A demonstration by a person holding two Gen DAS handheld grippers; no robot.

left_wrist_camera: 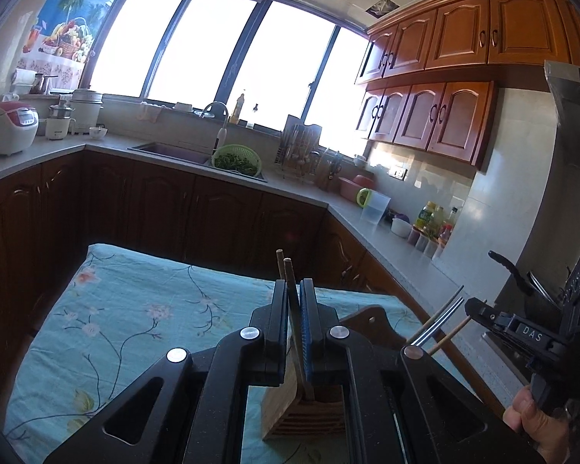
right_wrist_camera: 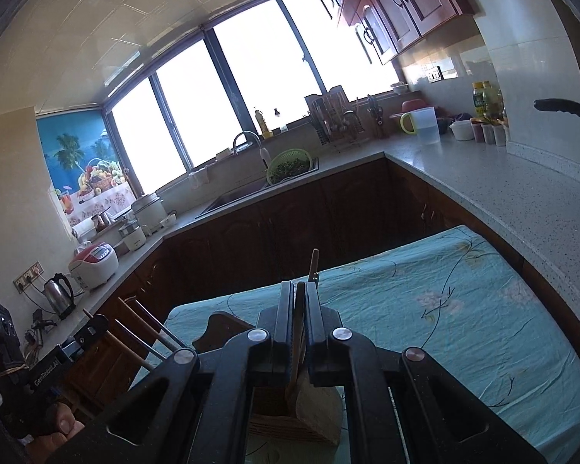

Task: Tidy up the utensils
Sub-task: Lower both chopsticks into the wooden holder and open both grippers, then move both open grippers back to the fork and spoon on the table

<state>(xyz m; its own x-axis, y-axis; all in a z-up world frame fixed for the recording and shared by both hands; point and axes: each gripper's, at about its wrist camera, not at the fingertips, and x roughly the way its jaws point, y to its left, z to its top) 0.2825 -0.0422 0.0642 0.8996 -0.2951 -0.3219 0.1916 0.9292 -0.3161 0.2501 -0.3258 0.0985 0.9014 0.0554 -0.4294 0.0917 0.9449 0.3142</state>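
Both my hands tilt slightly downward over the tabletop [left_wrist_camera: 127,309]. My left gripper [left_wrist_camera: 294,290] clamps chopsticks [left_wrist_camera: 286,270], my right gripper [right_wrist_camera: 298,294] another chopstick [right_wrist_camera: 314,261], above the wooden holder [left_wrist_camera: 309,406].

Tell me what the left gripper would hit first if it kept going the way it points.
Probably the wooden utensil holder just below the left gripper, which is shut on chopsticks; beyond lies the floral tablecloth. Depth is uncertain.
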